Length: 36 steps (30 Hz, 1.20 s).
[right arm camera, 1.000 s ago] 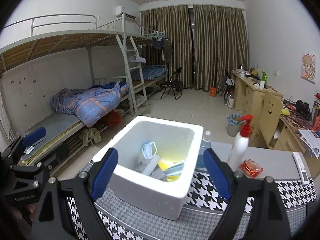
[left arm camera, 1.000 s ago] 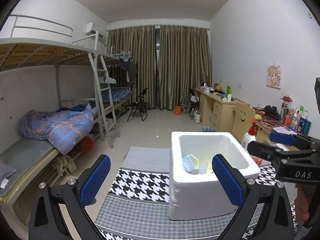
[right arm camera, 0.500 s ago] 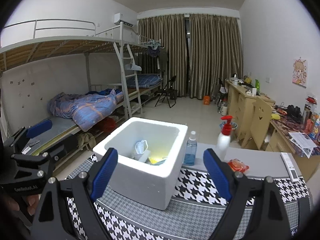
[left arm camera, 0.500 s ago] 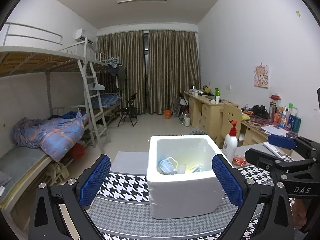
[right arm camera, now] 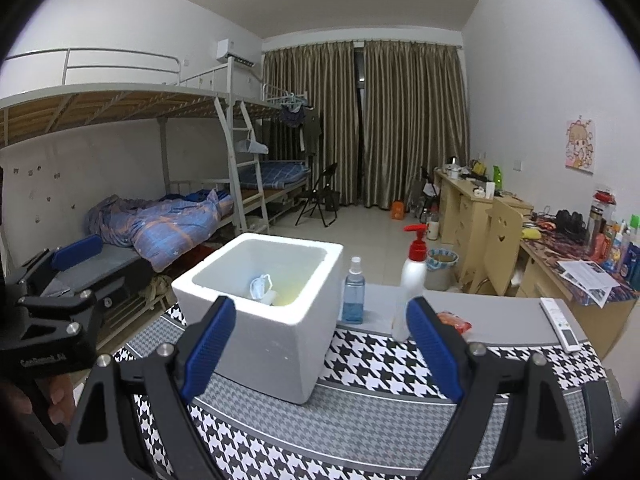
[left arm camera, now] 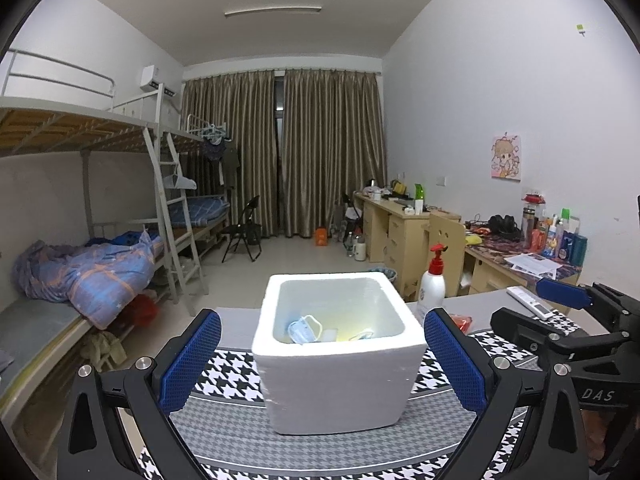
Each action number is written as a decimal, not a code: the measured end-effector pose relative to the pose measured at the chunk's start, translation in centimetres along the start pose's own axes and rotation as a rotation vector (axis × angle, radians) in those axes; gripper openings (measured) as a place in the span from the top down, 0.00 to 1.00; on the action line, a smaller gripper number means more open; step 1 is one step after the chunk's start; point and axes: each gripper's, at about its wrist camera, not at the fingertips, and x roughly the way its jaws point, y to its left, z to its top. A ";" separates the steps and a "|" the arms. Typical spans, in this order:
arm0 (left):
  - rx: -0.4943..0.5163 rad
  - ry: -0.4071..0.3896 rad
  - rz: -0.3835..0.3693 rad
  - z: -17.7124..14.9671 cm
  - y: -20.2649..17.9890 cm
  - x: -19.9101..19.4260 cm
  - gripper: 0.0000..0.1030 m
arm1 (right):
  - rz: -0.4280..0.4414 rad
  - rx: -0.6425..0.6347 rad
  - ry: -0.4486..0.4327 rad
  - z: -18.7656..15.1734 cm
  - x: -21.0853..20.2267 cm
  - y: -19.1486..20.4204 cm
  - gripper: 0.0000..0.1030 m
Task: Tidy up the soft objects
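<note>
On the worktop (left arm camera: 240, 432), laid with a houndstooth cloth, the white foam box (left arm camera: 340, 364) stands with a blue face mask (left arm camera: 305, 328) and other soft pieces lying in its bottom. The left hand-held gripper (left arm camera: 322, 364) has its jaws spread wide and empty, the box straight ahead at twelve o'clock between its blue pads, while the right hand-held gripper (right arm camera: 320, 346) is likewise wide and holds nothing, the box at about eleven o'clock. In the right wrist view a blue spray bottle (right arm camera: 353, 294) stands just beside the box at its three o'clock, with a red-topped pump bottle (right arm camera: 412, 280) and an orange packet (right arm camera: 454, 320) farther that way.
</note>
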 end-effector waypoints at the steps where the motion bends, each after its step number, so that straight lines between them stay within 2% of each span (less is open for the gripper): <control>1: 0.005 -0.002 0.003 -0.1 -0.2 0.1 0.01 | -0.005 0.001 -0.003 -0.2 -0.2 -0.2 0.12; 8: 0.028 -0.024 0.029 -1.3 -1.7 -0.6 0.01 | -0.028 0.017 -0.005 -1.3 -1.1 -1.1 0.12; 17: 0.023 -0.050 0.015 -2.2 -2.7 -1.5 0.01 | -0.029 0.024 -0.034 -3.0 -2.7 -1.7 0.12; 36: 0.018 -0.057 0.029 -3.4 -4.0 -2.2 0.01 | -0.040 0.058 -0.060 -5.5 -4.7 -2.8 0.12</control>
